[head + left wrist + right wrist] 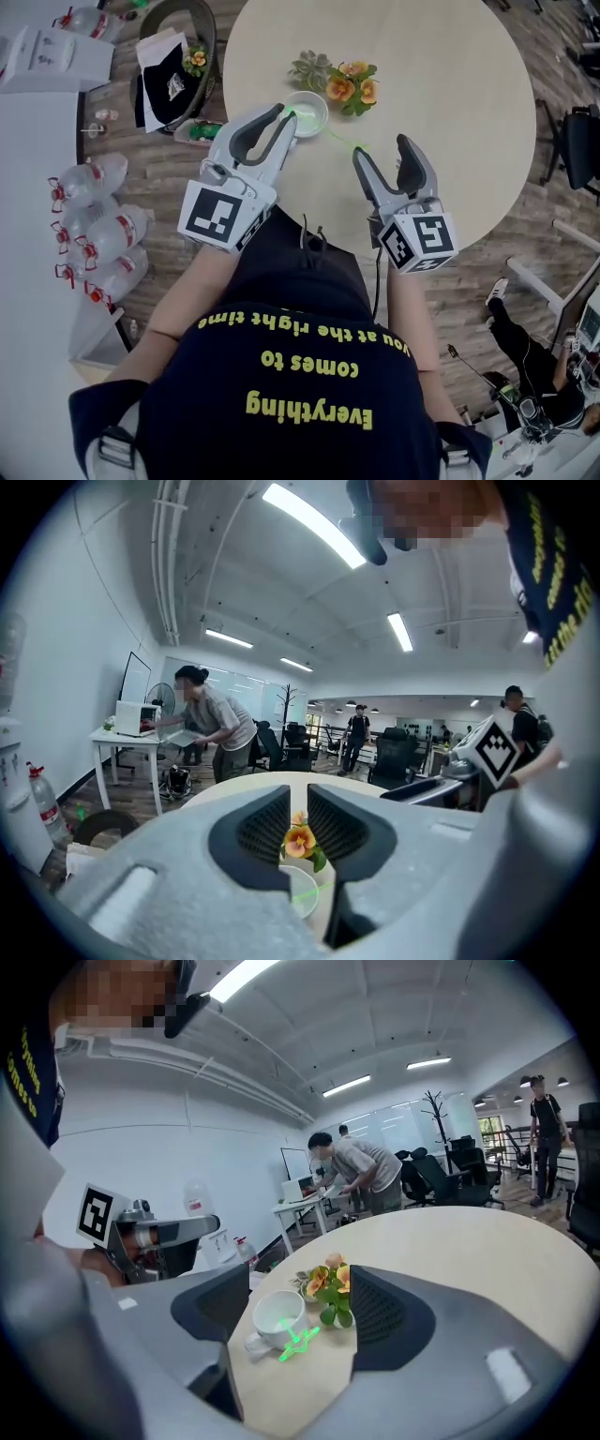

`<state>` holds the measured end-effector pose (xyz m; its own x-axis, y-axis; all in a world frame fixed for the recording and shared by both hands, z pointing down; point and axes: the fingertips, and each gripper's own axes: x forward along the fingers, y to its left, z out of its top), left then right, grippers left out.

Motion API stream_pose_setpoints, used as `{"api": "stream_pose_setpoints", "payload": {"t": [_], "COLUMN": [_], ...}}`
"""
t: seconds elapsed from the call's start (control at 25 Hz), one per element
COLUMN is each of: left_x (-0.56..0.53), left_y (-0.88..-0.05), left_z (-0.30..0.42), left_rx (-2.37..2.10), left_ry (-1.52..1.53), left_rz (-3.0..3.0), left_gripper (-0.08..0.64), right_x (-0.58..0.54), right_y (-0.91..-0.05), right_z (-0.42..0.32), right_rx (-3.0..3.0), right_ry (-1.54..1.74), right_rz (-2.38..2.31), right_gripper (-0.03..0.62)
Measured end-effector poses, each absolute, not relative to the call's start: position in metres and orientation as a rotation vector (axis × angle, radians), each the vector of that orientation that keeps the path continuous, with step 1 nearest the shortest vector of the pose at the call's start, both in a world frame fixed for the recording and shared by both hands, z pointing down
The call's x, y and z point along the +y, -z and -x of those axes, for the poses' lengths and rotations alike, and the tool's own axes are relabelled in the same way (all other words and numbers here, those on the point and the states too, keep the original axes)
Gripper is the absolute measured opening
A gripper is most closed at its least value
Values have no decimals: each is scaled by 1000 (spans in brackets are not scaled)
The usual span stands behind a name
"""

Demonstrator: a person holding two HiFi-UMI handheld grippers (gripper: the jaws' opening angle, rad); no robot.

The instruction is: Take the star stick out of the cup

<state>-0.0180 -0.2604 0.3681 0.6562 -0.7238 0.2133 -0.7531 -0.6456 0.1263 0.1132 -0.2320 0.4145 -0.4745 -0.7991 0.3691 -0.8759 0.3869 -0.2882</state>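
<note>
Right gripper (300, 1288): jaws are held wide apart, nothing is gripped.
Cup (277, 1321): white, upright on the table (469, 1241).
Star stick (298, 1342): green, leaned out of the cup.
Flowers (330, 1283): placed just beside the cup.

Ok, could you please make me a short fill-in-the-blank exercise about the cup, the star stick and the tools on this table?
1. The star stick, with one end in the white cup, is ___ in colour.
2. The flowers beside the cup are ___ in colour.
3. The table has a ___ top.
4. The tool with its jaws wide apart is the ___ one.

Missing words: green; orange; round; right.
</note>
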Motion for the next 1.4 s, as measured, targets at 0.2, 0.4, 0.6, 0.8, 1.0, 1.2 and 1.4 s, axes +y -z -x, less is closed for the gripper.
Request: {"api": "stream_pose_setpoints", "payload": {"t": [0.2,0.4,0.6,0.8,1.0,1.2,1.4], "left_x": [-260,-260,-258,-255,-252,-251,-248], "left_y": [-379,-389,-397,-401,-404,-404,-403], "left_z": [16,17,17,19,24,27,29], "left_rx": [-1189,-1198,-1196,-1200,-1211,-1219,-1221], "left_ry": [-216,-218,-236,-246,-255,-259,-254], "left_rz": [-2656,-2640,-2619,-2610,-2600,-2597,-2601], "left_gripper": [0,0,0,0,0,0,0], "right_x": [-232,-230,-226,-225,-225,-224,-221], "right_y": [-434,-454,-469,-481,-486,-488,-488], "right_z": [-108,-102,-98,-97,-94,-95,-95], "right_rx": [-2433,-2411,-2392,-2374,-2362,-2347,-2338], "right_ry": [-717,-781,-858,-911,-910,-888,-868], "right_rz": [-1476,-1429,-1410,-1406,-1403,-1413,-1421], "right_gripper": [334,319,288,267,220,166,135]}}
